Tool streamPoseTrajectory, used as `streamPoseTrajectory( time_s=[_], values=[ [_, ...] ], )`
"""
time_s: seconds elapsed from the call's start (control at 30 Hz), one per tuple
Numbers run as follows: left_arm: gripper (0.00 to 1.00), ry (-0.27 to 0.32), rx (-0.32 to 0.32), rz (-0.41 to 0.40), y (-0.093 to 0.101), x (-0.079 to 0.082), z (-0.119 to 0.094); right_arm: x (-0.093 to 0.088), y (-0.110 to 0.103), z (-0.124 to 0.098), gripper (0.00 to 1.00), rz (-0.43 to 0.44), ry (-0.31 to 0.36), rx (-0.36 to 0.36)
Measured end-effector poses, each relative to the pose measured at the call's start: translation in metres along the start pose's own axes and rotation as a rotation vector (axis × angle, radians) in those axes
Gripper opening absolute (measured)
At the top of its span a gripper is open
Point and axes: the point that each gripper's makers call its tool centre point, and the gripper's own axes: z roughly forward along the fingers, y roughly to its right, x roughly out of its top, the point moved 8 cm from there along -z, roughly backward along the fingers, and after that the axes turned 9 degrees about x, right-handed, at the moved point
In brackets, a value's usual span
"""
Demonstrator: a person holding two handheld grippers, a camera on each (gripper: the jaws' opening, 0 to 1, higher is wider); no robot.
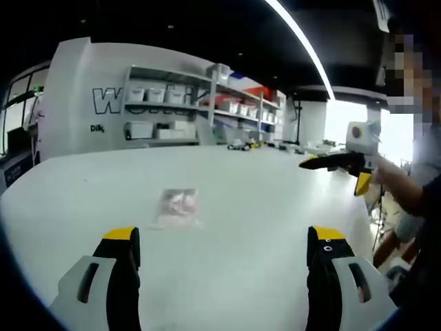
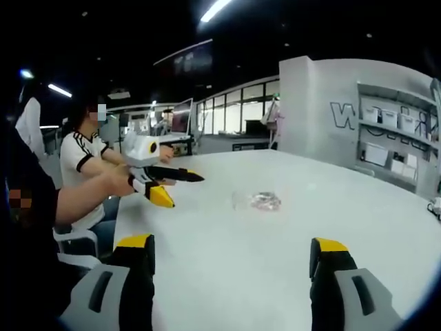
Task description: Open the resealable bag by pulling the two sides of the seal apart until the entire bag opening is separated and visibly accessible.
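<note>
The resealable bag [image 1: 179, 205] lies flat on the white tabletop [image 1: 241, 186]. Left tongs [image 1: 224, 241] and right tongs [image 2: 231, 252] hover short of it, both spread wide and empty.

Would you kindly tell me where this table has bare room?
The table is bare all around the resealable bag, down to the left claw. Clutter sits along the far edge, below the shelves.

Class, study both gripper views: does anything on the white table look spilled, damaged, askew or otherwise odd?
Nothing stands out. The small clear resealable bag with pinkish contents lies flat on the white table, with no spill visible. Both yellow-tipped grippers, left and right, are open and apart from it.
</note>
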Motion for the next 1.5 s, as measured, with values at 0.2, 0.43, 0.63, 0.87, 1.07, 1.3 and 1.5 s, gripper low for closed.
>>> streamPoseTrajectory(
  time_s=[0.2,0.43,0.63,0.87,1.07,1.3,1.5],
  values=[
    [1.00,0.003,0.001,-0.004,-0.002,0.001,0.002,-0.001,0.004,0.002,0.91,0.002,-0.001,0.000],
    [1.00,-0.001,0.001,-0.006,-0.002,0.000,0.005,0.000,0.008,0.005,0.90,0.004,0.000,0.001],
    [1.00,-0.001,0.000,-0.003,-0.003,0.001,0.007,0.002,0.011,0.008,0.89,-0.001,0.002,0.003],
    [1.00,0.000,0.001,-0.003,-0.003,0.002,0.009,0.001,0.016,0.012,0.88,0.006,0.001,0.003],
    [1.00,0.000,0.000,-0.003,-0.003,0.002,0.011,0.003,0.019,0.017,0.87,0.004,0.007,0.008],
    [1.00,-0.004,-0.005,-0.007,-0.002,0.000,0.015,0.004,0.021,0.022,0.86,0.001,0.005,0.012],
    [1.00,-0.007,-0.007,-0.003,-0.001,-0.001,0.017,0.002,0.024,0.024,0.85,0.004,0.001,0.010]
  ],
)
